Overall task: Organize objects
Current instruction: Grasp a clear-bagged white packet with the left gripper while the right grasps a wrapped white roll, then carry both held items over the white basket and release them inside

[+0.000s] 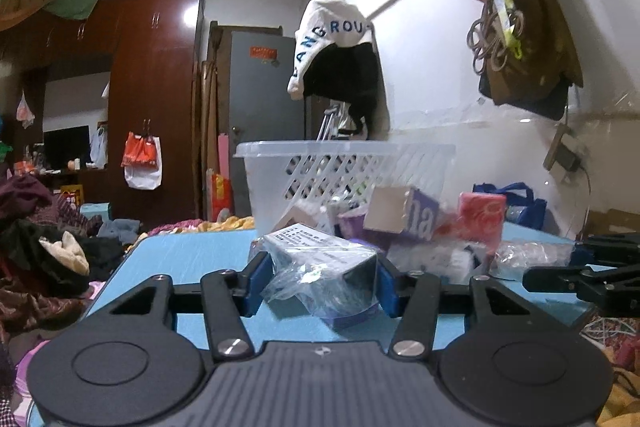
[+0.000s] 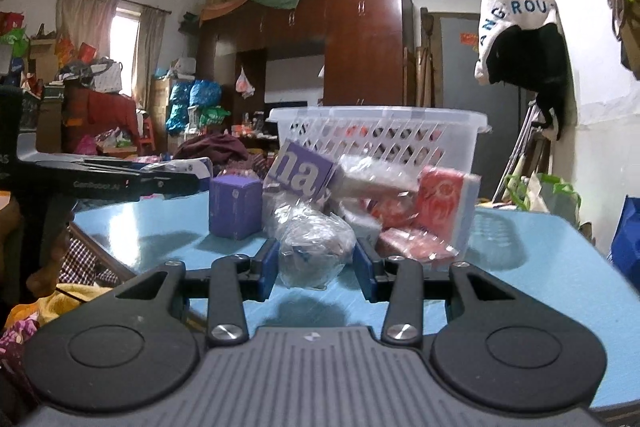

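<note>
A pile of small packages lies on a blue table [image 1: 192,259] in front of a clear plastic basket [image 1: 344,163]. My left gripper [image 1: 320,279] is shut on a plastic-wrapped box [image 1: 316,259], its blue pads [image 1: 258,279] against both sides. My right gripper [image 2: 316,267] has its pads [image 2: 269,269] around a plastic-wrapped roundish bundle [image 2: 314,251]; whether they press it is unclear. Behind stand a purple box [image 2: 235,205], a purple "na" box [image 2: 302,177] and red packets [image 2: 438,201]. The basket [image 2: 380,143] stands behind them.
The left gripper's black body [image 2: 120,183] shows at the left in the right wrist view; the right gripper's arm [image 1: 584,279] shows at the right in the left wrist view. A white wall [image 1: 440,75] with hanging bags rises beyond the table. Clothes [image 1: 48,251] lie left of the table.
</note>
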`<state>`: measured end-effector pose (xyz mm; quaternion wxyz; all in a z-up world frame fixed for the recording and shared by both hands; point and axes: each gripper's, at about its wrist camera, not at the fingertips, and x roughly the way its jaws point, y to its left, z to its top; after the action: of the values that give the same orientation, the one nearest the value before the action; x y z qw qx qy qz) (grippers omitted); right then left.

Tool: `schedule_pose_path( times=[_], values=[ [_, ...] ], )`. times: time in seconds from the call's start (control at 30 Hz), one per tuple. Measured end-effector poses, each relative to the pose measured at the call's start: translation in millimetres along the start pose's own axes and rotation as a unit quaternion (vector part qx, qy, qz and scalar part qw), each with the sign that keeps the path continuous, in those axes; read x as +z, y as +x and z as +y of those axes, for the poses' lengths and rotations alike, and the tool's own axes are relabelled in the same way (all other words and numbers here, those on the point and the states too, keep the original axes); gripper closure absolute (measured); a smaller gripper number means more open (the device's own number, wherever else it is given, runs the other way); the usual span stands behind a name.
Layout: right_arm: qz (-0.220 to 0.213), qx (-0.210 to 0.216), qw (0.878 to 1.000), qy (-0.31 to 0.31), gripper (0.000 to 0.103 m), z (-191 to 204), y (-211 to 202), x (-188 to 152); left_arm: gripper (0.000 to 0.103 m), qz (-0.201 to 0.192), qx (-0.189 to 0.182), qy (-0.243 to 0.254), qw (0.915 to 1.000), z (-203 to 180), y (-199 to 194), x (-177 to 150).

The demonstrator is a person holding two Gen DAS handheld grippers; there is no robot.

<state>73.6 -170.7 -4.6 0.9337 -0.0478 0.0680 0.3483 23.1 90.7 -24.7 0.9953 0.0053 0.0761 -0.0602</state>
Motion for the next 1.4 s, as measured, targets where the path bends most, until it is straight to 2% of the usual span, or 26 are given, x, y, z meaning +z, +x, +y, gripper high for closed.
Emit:
schedule_pose_path(
  times=[0.5,0.73,0.93,1.07,1.2,1.3,1.4],
  values=[
    [-0.026,-0.023,0.999,0.005,0.059,-12.6,-4.5,10.4,0.046,-0.02,-0.006,-0.002,0.9998,-4.8,-2.1,9.3],
    [-0.045,-0.029,0.999,0.008,0.059,-20.5,-1.1,24.3,0.046,-0.029,-0.014,-0.02,0.9993,0.4,6.7,22.4],
    [-0.059,-0.024,0.998,0.01,0.059,-28.0,9.5,48.8,0.046,-0.056,-0.018,-0.031,0.9978,4.4,14.1,56.2],
    [-0.07,-0.017,0.997,0.009,0.059,-34.8,29.3,80.3,0.046,-0.066,0.004,-0.033,0.9973,4.3,37.6,92.9],
    [-0.076,-0.035,0.996,-0.02,0.059,-38.9,69.3,115.1,0.046,-0.034,-0.01,-0.039,0.9986,6.0,90.9,133.3],
    [-0.066,-0.066,0.995,-0.047,0.06,-41.4,103.7,129.1,0.046,0.004,0.003,-0.039,0.9992,5.9,130.2,143.2],
    [-0.043,-0.077,0.996,-0.029,0.06,-52.2,130.7,130.3,0.046,0.033,0.007,-0.05,0.9982,8.4,156.8,139.3]
  ],
)
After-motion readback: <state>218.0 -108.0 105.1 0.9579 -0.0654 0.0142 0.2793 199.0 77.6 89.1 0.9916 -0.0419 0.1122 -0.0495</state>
